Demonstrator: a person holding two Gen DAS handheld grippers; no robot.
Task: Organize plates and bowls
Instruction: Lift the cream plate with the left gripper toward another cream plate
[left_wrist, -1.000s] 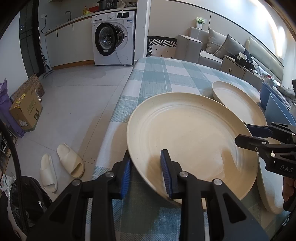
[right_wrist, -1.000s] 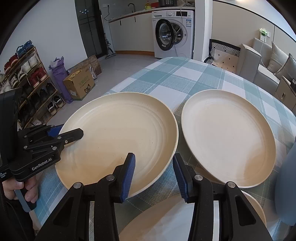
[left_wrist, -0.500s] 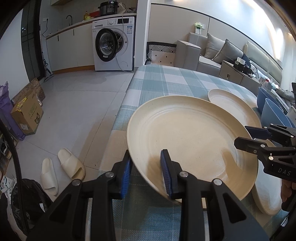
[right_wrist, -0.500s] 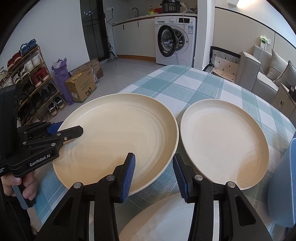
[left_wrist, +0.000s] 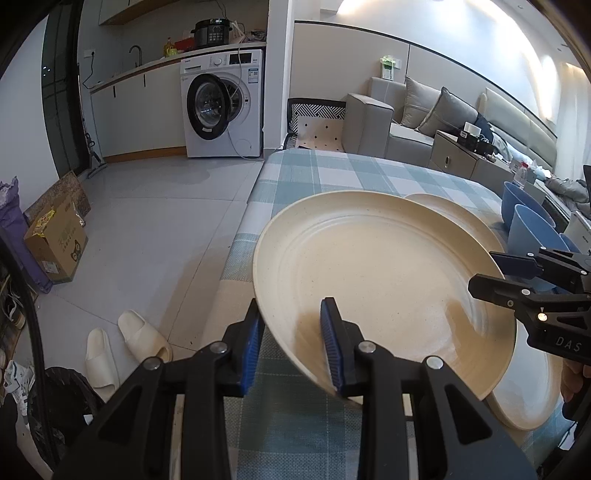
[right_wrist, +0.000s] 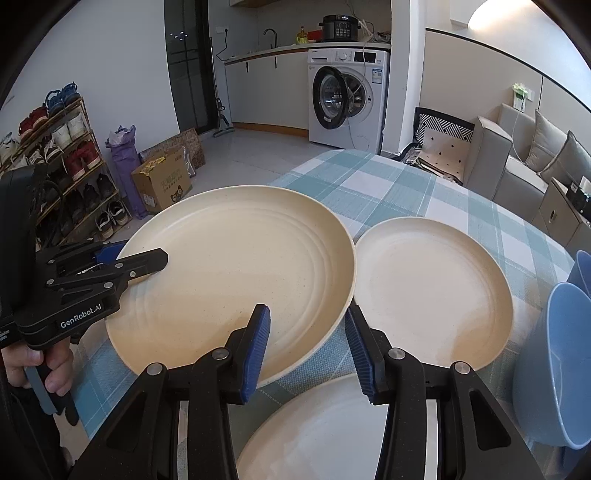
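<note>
My left gripper (left_wrist: 291, 336) is shut on the near rim of a large cream plate (left_wrist: 380, 280) and holds it tilted above the checked table (left_wrist: 332, 173). The same plate (right_wrist: 236, 273) shows in the right wrist view, with the left gripper (right_wrist: 147, 258) on its left rim. My right gripper (right_wrist: 306, 347) is open, its jaws astride the plate's right edge without touching. A second cream plate (right_wrist: 432, 295) lies flat to the right. A third cream plate (right_wrist: 325, 428) lies under my right gripper.
Blue bowls (right_wrist: 554, 362) stand on edge at the table's right side, also in the left wrist view (left_wrist: 532, 225). The table's left edge drops to the floor with slippers (left_wrist: 125, 343) and a cardboard box (left_wrist: 55, 243). A sofa (left_wrist: 424, 118) stands behind.
The left gripper has raised the large plate higher and tilted it more. The flat plates now sit lower and farther in both views. The right gripper stays open beside the plate's edge.
</note>
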